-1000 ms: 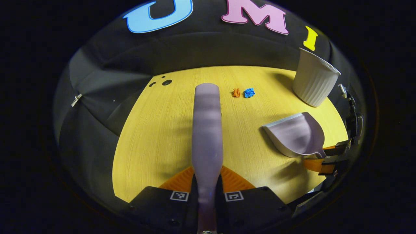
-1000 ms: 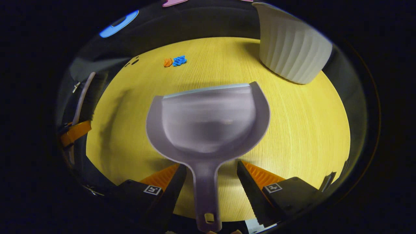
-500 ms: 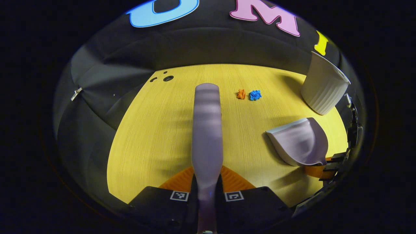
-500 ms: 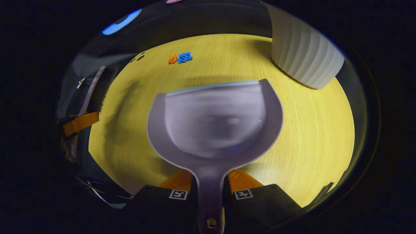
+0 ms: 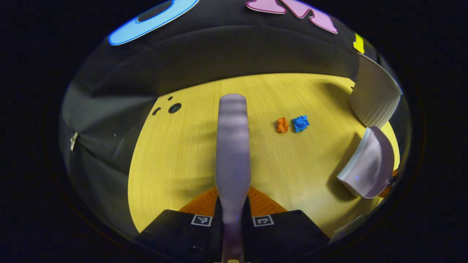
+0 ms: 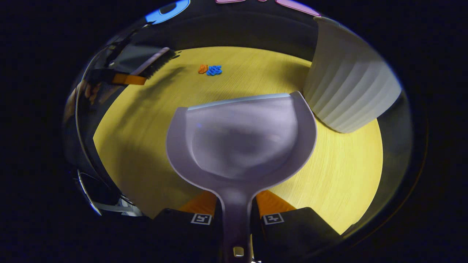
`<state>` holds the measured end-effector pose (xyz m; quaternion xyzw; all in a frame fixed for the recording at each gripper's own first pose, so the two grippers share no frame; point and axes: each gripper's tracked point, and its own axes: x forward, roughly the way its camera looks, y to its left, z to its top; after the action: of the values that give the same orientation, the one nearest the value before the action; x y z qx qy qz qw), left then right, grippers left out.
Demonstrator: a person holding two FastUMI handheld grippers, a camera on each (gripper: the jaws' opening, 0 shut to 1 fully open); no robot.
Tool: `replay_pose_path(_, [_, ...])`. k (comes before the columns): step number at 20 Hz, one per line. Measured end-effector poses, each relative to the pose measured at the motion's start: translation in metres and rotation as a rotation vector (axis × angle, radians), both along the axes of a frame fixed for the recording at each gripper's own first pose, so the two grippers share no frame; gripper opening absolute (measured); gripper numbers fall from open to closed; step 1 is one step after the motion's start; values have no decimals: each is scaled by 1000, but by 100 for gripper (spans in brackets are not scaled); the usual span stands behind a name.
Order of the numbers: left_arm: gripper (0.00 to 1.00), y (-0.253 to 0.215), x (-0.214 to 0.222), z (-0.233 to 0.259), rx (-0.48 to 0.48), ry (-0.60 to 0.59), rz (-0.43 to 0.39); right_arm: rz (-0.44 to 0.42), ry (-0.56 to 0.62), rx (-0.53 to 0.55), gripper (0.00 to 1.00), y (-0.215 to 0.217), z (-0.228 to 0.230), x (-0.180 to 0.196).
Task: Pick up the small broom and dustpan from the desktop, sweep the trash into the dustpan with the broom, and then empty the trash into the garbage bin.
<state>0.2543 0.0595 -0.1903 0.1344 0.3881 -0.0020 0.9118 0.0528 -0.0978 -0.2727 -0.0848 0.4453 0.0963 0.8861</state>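
My left gripper [image 5: 232, 208] is shut on the handle of the small lilac broom [image 5: 232, 146], which points forward over the yellow desktop [image 5: 175, 160]. My right gripper [image 6: 237, 210] is shut on the handle of the lilac dustpan [image 6: 241, 138], held above the desk with its lip forward. An orange scrap [image 5: 281, 125] and a blue scrap [image 5: 300, 123] of trash lie side by side right of the broom's tip. In the right gripper view the orange scrap [image 6: 203, 68] and blue scrap [image 6: 214, 70] lie far ahead, with the broom [image 6: 153, 64] at upper left. The dustpan [image 5: 365, 166] shows tilted at the right of the left gripper view.
A white ribbed garbage bin [image 6: 347, 95] stands on the desk just right of the dustpan; the same bin [image 5: 374, 96] is at the far right of the left gripper view. Small round holes [image 5: 174, 108] sit in the desk's far left corner. Black cloth walls surround the desk.
The right gripper closed on the dustpan's handle and lifted it. The left gripper carried the broom forward and up, so the trash scraps now look nearer.
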Motion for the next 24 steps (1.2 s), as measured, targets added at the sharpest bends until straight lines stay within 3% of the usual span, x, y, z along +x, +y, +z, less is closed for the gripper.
replay_pose_path(3, [22, -9, 41, -14, 87, 32, -113, 19, 22, 2, 36, 3, -7, 1])
replay_pose_path(5, [26, -22, 66, -21, 154, 49, -225, 33, 18, 7, 36, 9, -8, 3])
replay_pose_path(8, [27, -37, 89, -25, 252, 74, -306, 47, 2, 14, 36, 11, -9, 4])
replay_pose_path(14, [27, -80, 89, -29, 344, 151, -612, 58, 66, 19, 36, 4, -23, -6])
replay_pose_path(16, [30, -96, 77, -29, 319, 176, -672, 55, 83, 38, 36, 7, -19, -6])
replay_pose_path(19, [27, -117, 46, -38, 248, 237, -724, 49, 103, 56, 36, 8, -23, -5])
replay_pose_path(24, [30, -158, -26, -54, 158, 364, -840, 58, 97, 48, 36, 5, -23, -9])
